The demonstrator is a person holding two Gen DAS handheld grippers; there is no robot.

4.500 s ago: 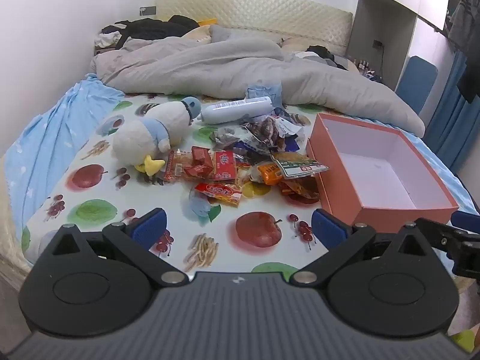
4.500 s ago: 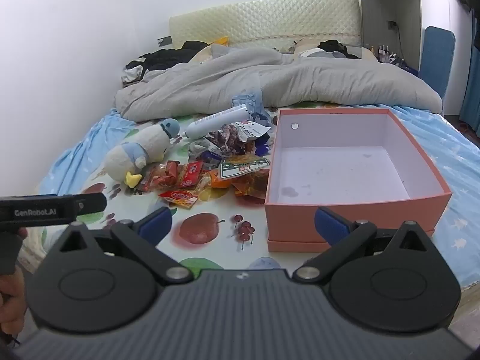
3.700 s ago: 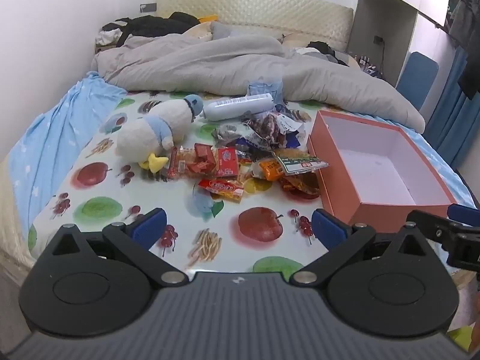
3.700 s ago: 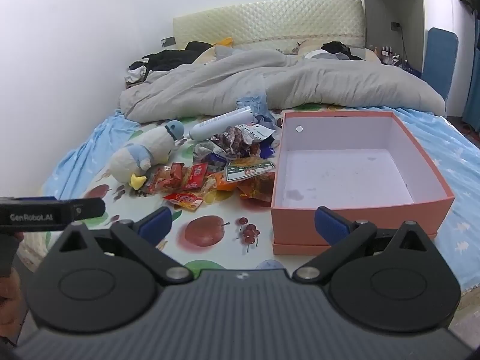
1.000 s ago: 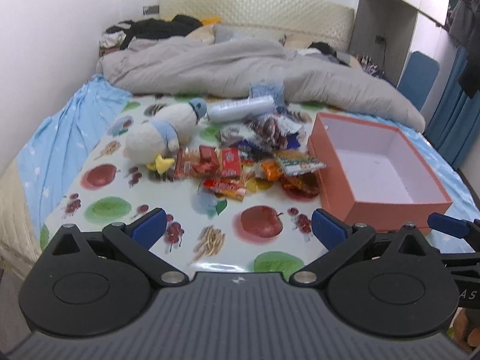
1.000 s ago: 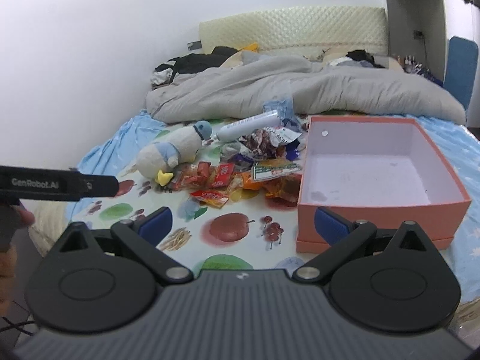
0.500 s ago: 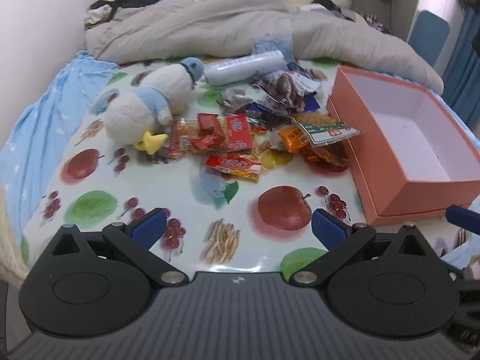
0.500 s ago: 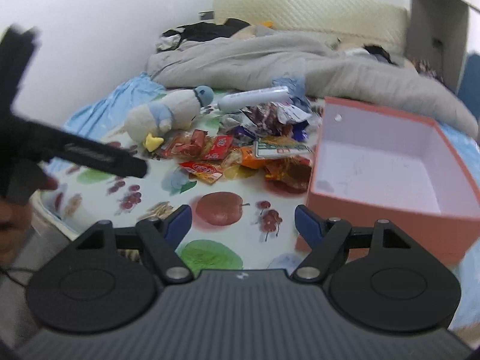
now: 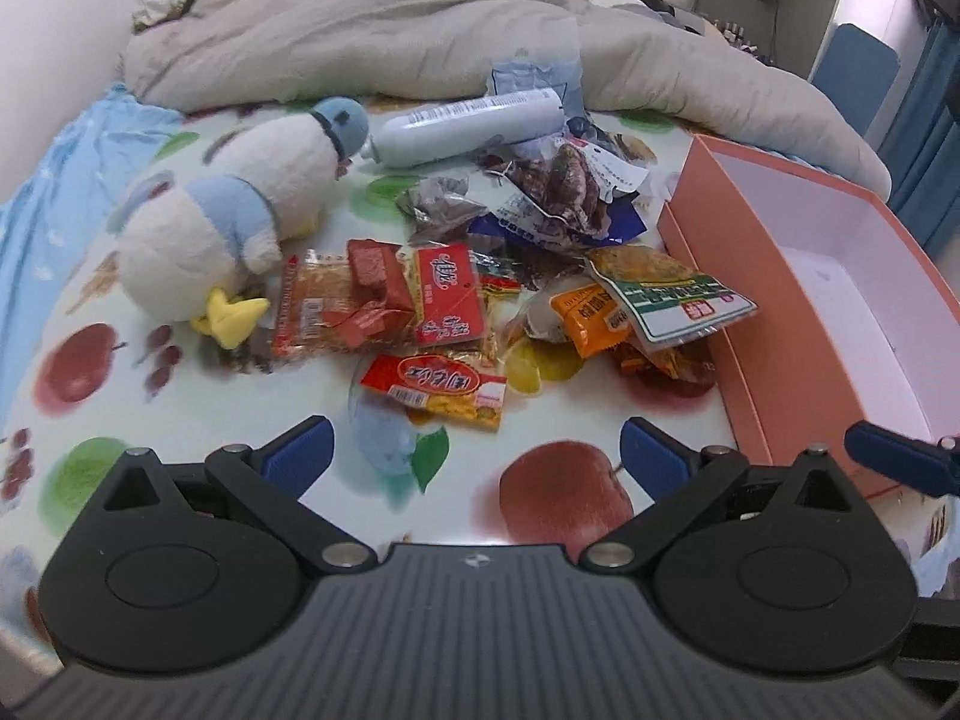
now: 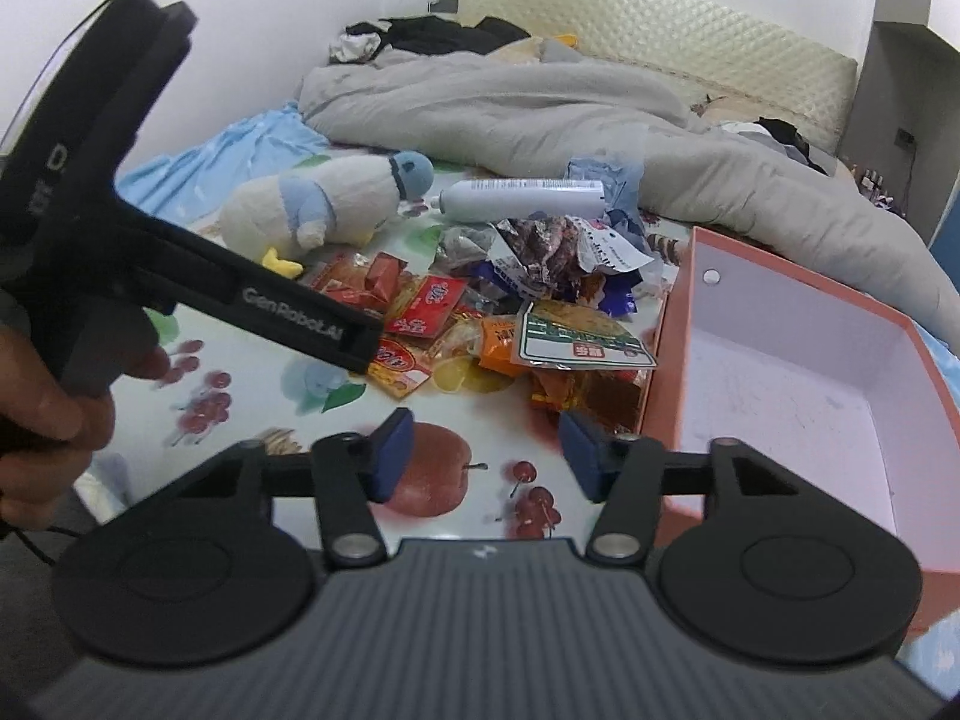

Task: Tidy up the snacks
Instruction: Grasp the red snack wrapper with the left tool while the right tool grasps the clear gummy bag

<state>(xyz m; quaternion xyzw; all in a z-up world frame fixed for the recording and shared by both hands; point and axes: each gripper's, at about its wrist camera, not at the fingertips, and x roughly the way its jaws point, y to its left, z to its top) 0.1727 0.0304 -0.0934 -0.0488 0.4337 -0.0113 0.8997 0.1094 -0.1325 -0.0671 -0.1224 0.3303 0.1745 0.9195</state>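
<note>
A bedroom: a bed point(image 9: 90, 396) spread with a glossy fruit-printed sheet carries everything, with a white wall on one side and a quilted headboard at the far end. Nearest, at the foot edge of the bed, both tools hang over bare sheet with nothing in them. The left tool point(image 9: 474, 459) has its blue pads wide apart above a printed apple, and the right tool point(image 10: 483, 456) has its pads closing with only the printed sheet showing between them, not pressing on anything. A hand point(image 10: 42, 420) grips the left tool's handle at the left of the right wrist view. Just beyond the tools lies the first loose piece, a red and yellow packet point(image 9: 435, 390), apart from the rest. Behind it the snack pile point(image 9: 510, 276) spreads across the middle of the bed: red wrapped bars, an orange pouch, a green-labelled flat pack point(image 9: 666, 294) and crumpled dark wrappers further back. Along the right edge of the bed the open salmon box point(image 9: 708, 276) sits just beside the pile, and its white interior looks empty. A plush duck point(image 9: 240, 222) lies at the pile's left, a white tube point(image 9: 468, 126) beyond it, and a rumpled grey duvet point(image 9: 372, 30) covers the head end. By my reading, sorting has not begun: every snack is outside the box, so the whole job remains.
</note>
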